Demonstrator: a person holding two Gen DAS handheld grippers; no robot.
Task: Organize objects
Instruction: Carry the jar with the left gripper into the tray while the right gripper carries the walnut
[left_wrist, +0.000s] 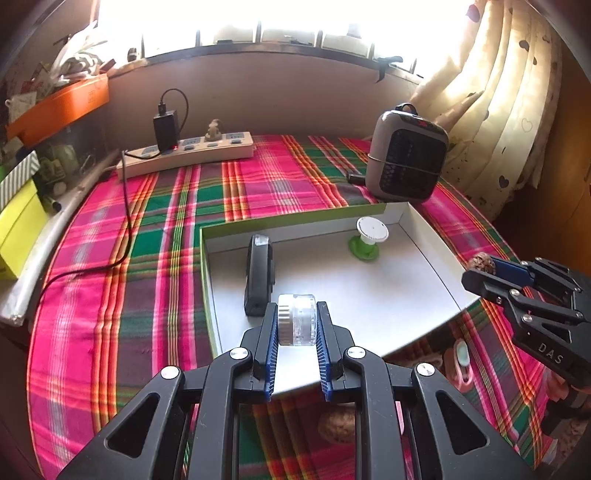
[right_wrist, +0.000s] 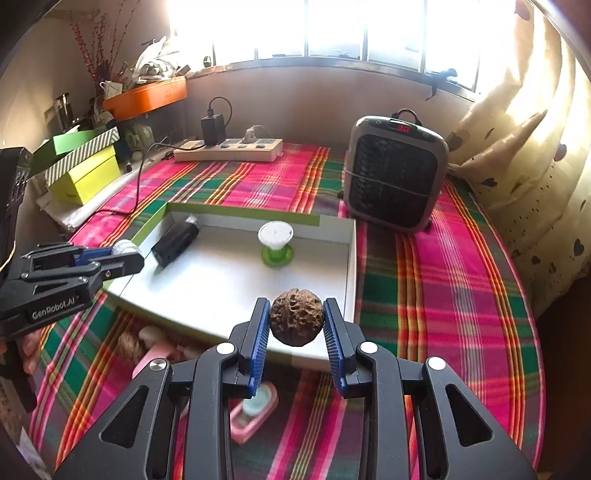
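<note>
A shallow white tray with a green rim (left_wrist: 369, 291) (right_wrist: 221, 280) lies on the plaid cloth. In it lie a black oblong device (left_wrist: 259, 275) (right_wrist: 176, 240) and a green-and-white spool (left_wrist: 368, 238) (right_wrist: 276, 242). My left gripper (left_wrist: 296, 320) (right_wrist: 123, 254) is shut on a small clear round jar with a ribbed metal lid (left_wrist: 296, 319), held above the tray's near left part. My right gripper (right_wrist: 296, 318) (left_wrist: 482, 266) is shut on a brown wrinkled walnut (right_wrist: 296, 317) (left_wrist: 481, 263), held over the tray's near right edge.
A grey fan heater (left_wrist: 406, 158) (right_wrist: 393, 173) stands behind the tray. A power strip with a black charger (left_wrist: 184, 149) (right_wrist: 229, 149) lies at the back. Another walnut (left_wrist: 338, 424), a pink item (right_wrist: 255, 410) and more small items lie on the cloth below the grippers. Boxes (right_wrist: 85, 173) stand at left.
</note>
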